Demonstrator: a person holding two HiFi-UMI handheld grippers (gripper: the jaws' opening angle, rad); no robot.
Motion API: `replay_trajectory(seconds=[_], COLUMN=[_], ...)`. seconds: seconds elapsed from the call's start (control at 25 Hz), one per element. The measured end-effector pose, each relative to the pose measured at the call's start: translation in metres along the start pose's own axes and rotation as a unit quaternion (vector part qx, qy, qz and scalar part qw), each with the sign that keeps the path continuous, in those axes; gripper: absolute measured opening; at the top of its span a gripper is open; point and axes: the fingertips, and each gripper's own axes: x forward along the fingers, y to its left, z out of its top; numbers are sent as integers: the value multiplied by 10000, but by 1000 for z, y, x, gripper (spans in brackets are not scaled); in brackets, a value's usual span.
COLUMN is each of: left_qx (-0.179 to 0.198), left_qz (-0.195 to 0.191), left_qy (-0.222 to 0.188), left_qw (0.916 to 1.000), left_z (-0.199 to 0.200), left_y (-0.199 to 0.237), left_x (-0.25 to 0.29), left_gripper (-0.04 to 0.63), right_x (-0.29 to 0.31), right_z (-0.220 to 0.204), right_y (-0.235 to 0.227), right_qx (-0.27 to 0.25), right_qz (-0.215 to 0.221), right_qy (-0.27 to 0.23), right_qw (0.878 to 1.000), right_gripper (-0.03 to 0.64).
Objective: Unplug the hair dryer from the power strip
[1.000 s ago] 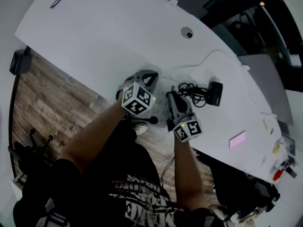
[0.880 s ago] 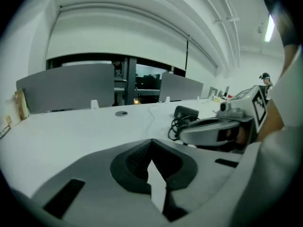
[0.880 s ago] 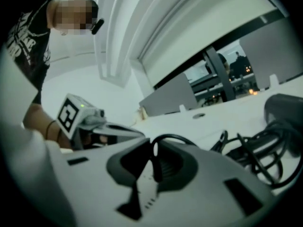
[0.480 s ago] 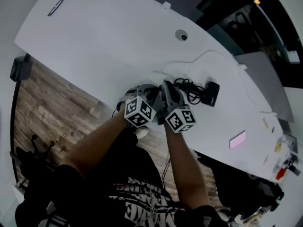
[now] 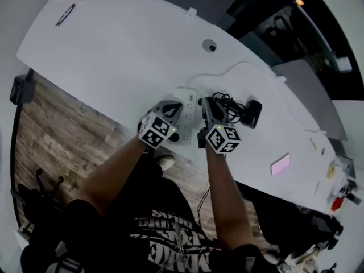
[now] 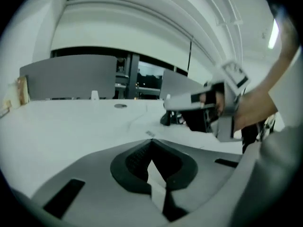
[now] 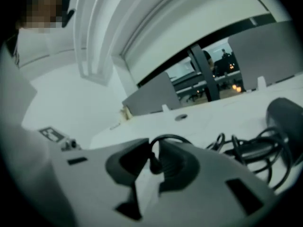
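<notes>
A white power strip point(image 5: 187, 102) lies near the front edge of the white table point(image 5: 114, 50). My left gripper point(image 5: 176, 106) rests over the strip, its jaws shut with tips together point(image 6: 151, 145). To its right my right gripper point(image 5: 209, 104) holds the hair dryer's black plug point(image 7: 154, 163) between its pads, clear of the strip, and its jaws are opening. The looped black cord point(image 5: 230, 104) runs to the black hair dryer point(image 5: 253, 112), which lies on the table just right of that gripper. In the right gripper view the hair dryer point(image 7: 284, 119) sits behind the tangled cord point(image 7: 246, 148).
The strip's white cable point(image 5: 239, 67) curves off toward the back right. A round grommet point(image 5: 209, 46) sits in the table farther back, and a pink flat object point(image 5: 280, 165) lies at the right. The table's front edge runs just under my hands, with wooden floor point(image 5: 51, 135) below.
My right gripper has pulled away from the power strip to the right, toward the hair dryer, with the plug in it. The left gripper has stayed over the strip.
</notes>
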Motion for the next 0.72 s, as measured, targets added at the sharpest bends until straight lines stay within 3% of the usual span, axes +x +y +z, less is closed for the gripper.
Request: replay_trajectory(seconds=[0.08,0.2,0.32,0.48,0.52,0.6,0.68,0.72], left_qx=[-584,-1230,-1515,-1579,-1646,-1971,-2467,-2633], left_qz=[-227,-607,-950,-1434,-1584,-1912,-1993,-1877], left_qy=[-599,-1474,-2207,-2798,-2989,-3386,-3725,-3831], left_qw=[9962,9795,9588,9361,9266,9000,8721,8653], left_z=[25,67,109,155,167,188,202,205], left_y=[2,0,-9,-41,-50,-67,-73,-71], left_x=[-28,-80,-132,-189,-203,-231,-255,-264], left_gripper=[21,21,21,21,21,21,21,21], right_x=[-2,-26,-79,-170,-190,-224,-248,-255], right_z=[-22,-34,2,55,65,77,83,86], right_y=[-20,-22,20,83,92,102,105,107], right_qx=[310,766,433,-761,-1091,-1544,-1618,-1560], right_qz=[-364,-600,-334,-192,-264,-411,-492,-501], right_qy=[580,961,278,-627,-760,-919,-1015,-1075], right_qw=[9972,9906,9981,9949,9908,9829,9804,9806], right_gripper=[101,147,147,111,89,65,53,49])
